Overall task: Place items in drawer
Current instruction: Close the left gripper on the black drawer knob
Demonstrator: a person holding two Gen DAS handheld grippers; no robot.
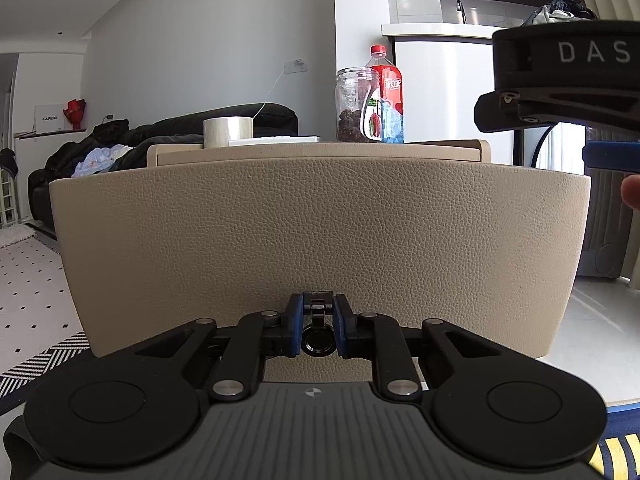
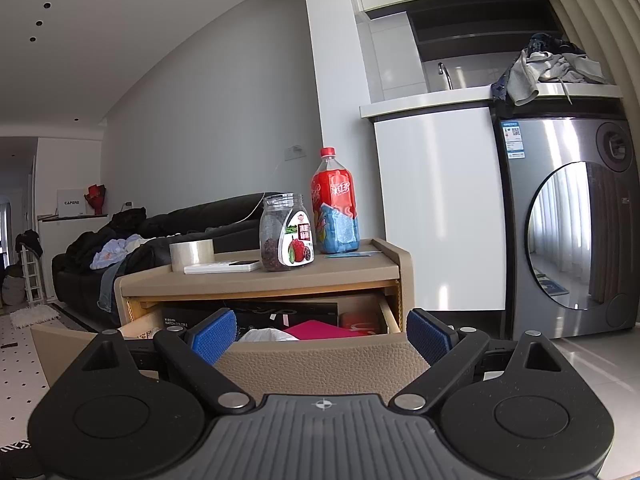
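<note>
Since my left claw is pinching the drawer pull to keep it open, my right claw hangs spread above it, jar straight ahead.

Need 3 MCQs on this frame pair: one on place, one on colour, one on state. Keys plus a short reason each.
1. Where is the tape roll?
A. on the cabinet top
B. in the drawer
C. on the floor

2. What colour is the bottle cap?
A. blue
B. red
C. white

3. What is the left gripper doing?
A. open, empty
B. shut on the drawer handle
C. holding the jar

Answers:
1 A, it stands beside the jar.
2 B, the cap is red.
3 B, blue pads clamp the drawer handle; the drawer is open.
</note>
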